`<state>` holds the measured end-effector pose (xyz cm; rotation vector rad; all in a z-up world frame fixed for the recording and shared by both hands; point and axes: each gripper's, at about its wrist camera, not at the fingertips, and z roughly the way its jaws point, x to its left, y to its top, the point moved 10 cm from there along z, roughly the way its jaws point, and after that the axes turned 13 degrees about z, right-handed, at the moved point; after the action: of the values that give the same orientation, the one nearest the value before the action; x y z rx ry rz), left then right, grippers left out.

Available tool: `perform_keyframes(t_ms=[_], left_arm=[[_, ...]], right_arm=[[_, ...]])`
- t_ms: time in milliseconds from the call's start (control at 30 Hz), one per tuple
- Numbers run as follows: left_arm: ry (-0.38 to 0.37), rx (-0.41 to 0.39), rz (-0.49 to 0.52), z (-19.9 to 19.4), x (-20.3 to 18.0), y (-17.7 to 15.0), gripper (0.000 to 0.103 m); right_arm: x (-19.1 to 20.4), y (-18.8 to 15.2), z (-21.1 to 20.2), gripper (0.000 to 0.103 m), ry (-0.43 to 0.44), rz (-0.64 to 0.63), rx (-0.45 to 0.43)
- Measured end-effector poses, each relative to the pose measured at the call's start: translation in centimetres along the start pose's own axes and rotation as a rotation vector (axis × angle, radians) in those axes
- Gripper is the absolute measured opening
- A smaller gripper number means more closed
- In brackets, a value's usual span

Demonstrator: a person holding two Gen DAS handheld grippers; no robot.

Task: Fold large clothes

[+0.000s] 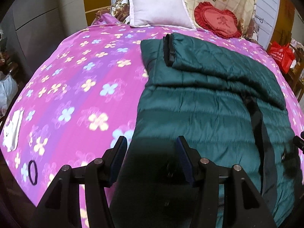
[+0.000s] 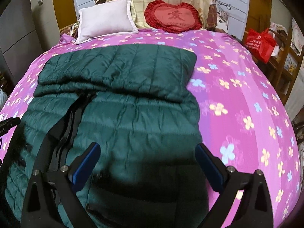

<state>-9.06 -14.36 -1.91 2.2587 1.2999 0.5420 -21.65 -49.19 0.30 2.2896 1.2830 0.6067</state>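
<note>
A dark green quilted padded jacket (image 2: 121,102) lies partly folded on the pink flower-print bedsheet (image 2: 237,98), below the red heart-shaped cushion (image 2: 173,16) bearing a Chinese character. Only the left view shows a black hair tie (image 1: 32,172). The left hand-held gripper (image 1: 151,148) and the right hand-held gripper (image 2: 148,153) both hover above the jacket, jaws apart, empty.

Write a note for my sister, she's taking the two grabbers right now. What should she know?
Left gripper: jaws apart above the near left part of the dark green quilted puffer jacket, holding nothing.
Right gripper: jaws wide apart above the jacket's near right part, also empty.
The jacket lies on the pink flowered bedsheet, its black zipper strip running up the middle.
Done: both sleeves appear folded across the far end, one black cuff on top.
Left: probably fold the body in half, near end towards the white pillow, and smooth it.
</note>
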Motion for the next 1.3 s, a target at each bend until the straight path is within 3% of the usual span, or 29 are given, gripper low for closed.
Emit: perform_keyframes(t_ms=[733, 1300], left_arm=[[-0.032, 0.035, 0.008, -3.9, -0.5, -7.5, 0.036], [-0.038, 0.050, -0.003, -6.1, 0.2, -11.2, 0.036]], right_arm=[[-1.6, -6.8, -3.7, 0.101, -0.001, 0.005, 0.030], [-3.7, -9.6, -6.4, 0.101, 0.015, 0.040, 0.042]])
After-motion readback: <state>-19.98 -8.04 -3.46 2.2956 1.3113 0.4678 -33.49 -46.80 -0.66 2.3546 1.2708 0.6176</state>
